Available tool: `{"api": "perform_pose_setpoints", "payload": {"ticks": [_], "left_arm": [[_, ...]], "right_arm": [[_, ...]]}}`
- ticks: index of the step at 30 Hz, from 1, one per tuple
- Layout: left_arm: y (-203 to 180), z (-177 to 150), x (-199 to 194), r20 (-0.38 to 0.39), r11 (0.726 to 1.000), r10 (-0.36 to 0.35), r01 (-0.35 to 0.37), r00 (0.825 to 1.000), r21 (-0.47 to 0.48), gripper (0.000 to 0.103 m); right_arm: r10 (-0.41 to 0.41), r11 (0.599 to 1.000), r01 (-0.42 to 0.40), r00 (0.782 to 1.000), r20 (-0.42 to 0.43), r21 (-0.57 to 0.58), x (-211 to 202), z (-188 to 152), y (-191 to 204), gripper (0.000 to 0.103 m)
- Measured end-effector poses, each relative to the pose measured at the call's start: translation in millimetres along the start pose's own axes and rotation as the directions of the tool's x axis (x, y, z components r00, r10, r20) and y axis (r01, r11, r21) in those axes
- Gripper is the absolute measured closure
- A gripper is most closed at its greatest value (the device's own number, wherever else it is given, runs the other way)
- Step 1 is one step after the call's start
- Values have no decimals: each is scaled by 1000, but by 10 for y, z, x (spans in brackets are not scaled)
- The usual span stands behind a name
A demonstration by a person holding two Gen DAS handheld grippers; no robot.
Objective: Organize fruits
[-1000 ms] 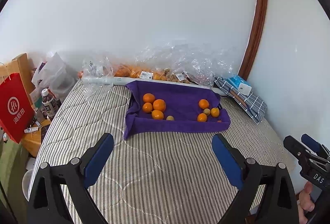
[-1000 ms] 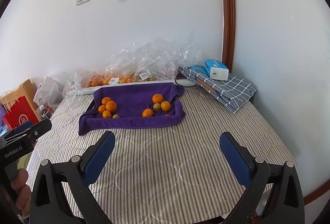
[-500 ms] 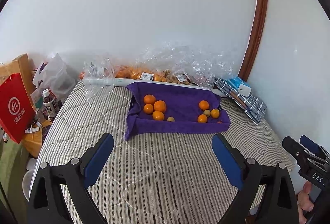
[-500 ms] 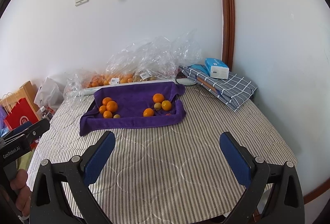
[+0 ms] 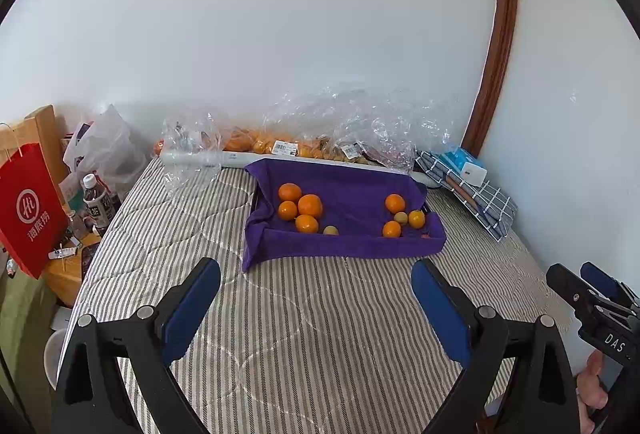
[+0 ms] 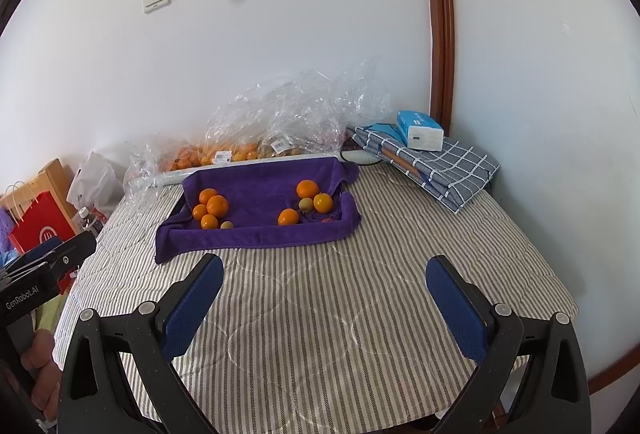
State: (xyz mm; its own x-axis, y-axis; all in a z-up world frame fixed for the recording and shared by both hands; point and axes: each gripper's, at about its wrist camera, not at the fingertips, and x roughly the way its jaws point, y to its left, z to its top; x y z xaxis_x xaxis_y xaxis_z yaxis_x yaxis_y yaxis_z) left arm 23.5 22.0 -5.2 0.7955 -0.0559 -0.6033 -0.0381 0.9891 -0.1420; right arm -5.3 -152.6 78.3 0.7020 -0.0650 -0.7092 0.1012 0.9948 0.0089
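Both claws hang wide open over the striped mattress (image 5: 320,334), gripping nothing: the left claw (image 5: 316,308) and the right claw (image 6: 324,304) each show two blue pads spread far apart, with bare bedding between them.

Ahead of them, well apart from either claw, lies a purple towel (image 5: 352,194) draped into a shallow tray shape near the wall. On its left side sits a tight cluster of four oranges (image 5: 301,207), round and bright, touching one another, with a small dull yellow-green fruit (image 5: 330,231) just beside them. On the towel's right side sits a looser group of three oranges (image 5: 396,215) around another small greenish fruit (image 5: 400,218).

Behind the towel, clear plastic bags (image 5: 340,130) hold more fruit against the wall. To the far right a folded checked cloth (image 6: 436,164) carries a blue tissue pack (image 6: 420,130).
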Motion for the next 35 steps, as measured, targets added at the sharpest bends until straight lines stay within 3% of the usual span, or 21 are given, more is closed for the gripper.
{"api": "perform_pose_setpoints", "payload": {"ticks": [35], "left_arm": [[16,66,98,-10,1000,2,-2,1000,22,6]], "right_arm": [[1,1000,-1,1000,-8,2,76,30,84,3]]}}
